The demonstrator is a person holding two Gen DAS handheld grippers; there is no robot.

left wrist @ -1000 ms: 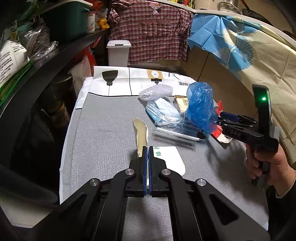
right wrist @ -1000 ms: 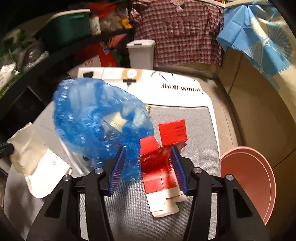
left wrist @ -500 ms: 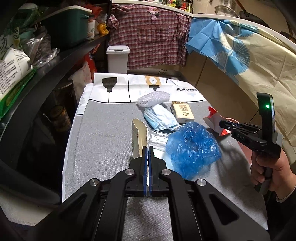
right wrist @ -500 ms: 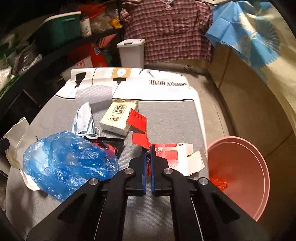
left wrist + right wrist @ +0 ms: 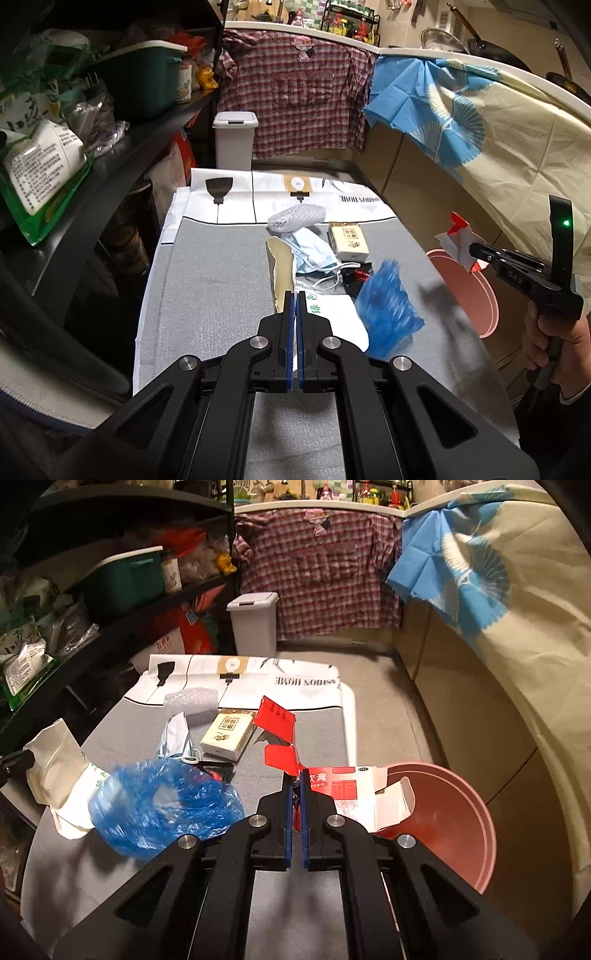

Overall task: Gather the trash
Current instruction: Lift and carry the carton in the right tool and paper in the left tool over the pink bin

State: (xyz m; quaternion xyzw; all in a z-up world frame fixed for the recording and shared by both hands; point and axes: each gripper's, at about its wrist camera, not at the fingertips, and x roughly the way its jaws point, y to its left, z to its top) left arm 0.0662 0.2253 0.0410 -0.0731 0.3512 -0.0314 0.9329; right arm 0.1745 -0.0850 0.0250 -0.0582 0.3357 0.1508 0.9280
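Observation:
My left gripper is shut on a cream and white paper pouch, held just above the grey table mat. The pouch shows at the left edge of the right wrist view. My right gripper is shut on a flattened red and white carton, lifted off the table. From the left wrist view, this gripper and carton hang over a pink basin. A crumpled blue plastic bag, blurred, rests beside the pouch, free of both grippers.
A face mask, a tissue pack, bubble wrap and a dark wrapper lie on the mat. The pink basin sits low, right of the table. A white bin stands behind. Shelves run along the left.
The right gripper let the blue bag drop onto the table, shut on the red carton and carried it up and right toward the basin. The left gripper rose slightly with the pouch.

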